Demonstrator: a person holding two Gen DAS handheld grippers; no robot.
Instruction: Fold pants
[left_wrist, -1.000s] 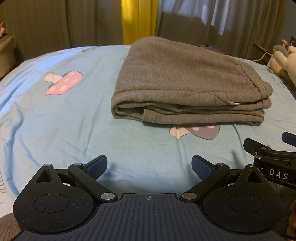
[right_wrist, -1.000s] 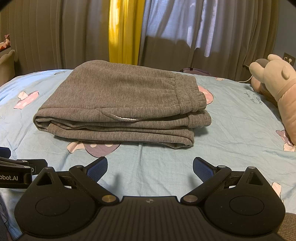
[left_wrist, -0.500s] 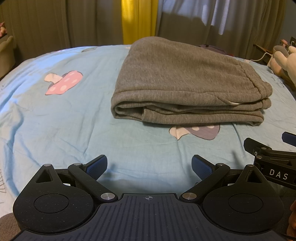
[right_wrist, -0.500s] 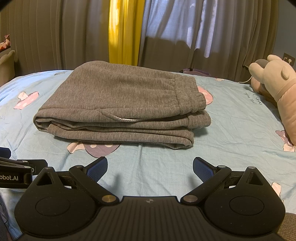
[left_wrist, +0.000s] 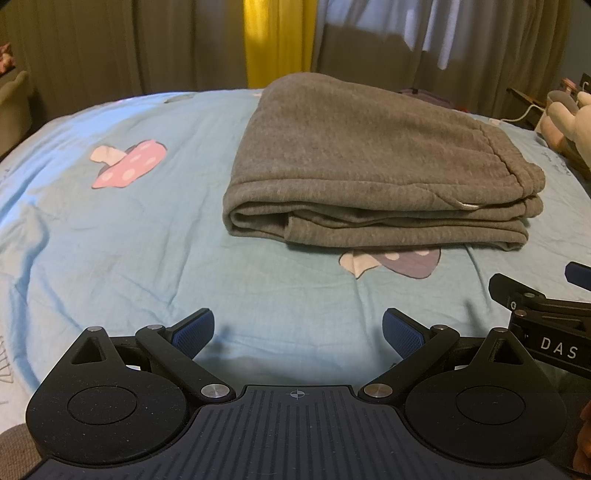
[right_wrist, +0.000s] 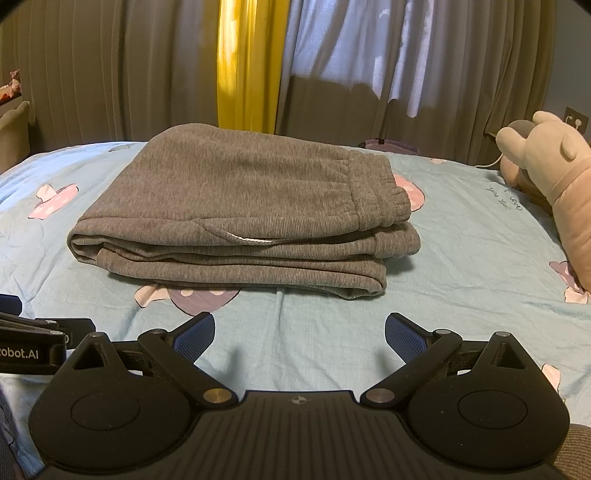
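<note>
Grey sweatpants (left_wrist: 369, 162) (right_wrist: 236, 206) lie folded into a thick rectangular stack on the light blue bedsheet (left_wrist: 147, 240), waistband at the right end. My left gripper (left_wrist: 298, 328) hovers open over bare sheet, well short of the stack's near edge. In the right wrist view, my right gripper (right_wrist: 300, 332) is likewise open and empty, held back from the stack. Each gripper shows at the edge of the other's view: the right gripper's body (left_wrist: 543, 317) at the left wrist view's right side, and the left gripper's body (right_wrist: 33, 343) at the right wrist view's left side.
The sheet (right_wrist: 461, 258) carries mushroom prints (left_wrist: 125, 166). A beige plush toy (right_wrist: 554, 177) lies at the bed's right edge. Grey and yellow curtains (right_wrist: 243, 66) hang behind the bed. A cable and wall socket (right_wrist: 574, 120) sit at the far right.
</note>
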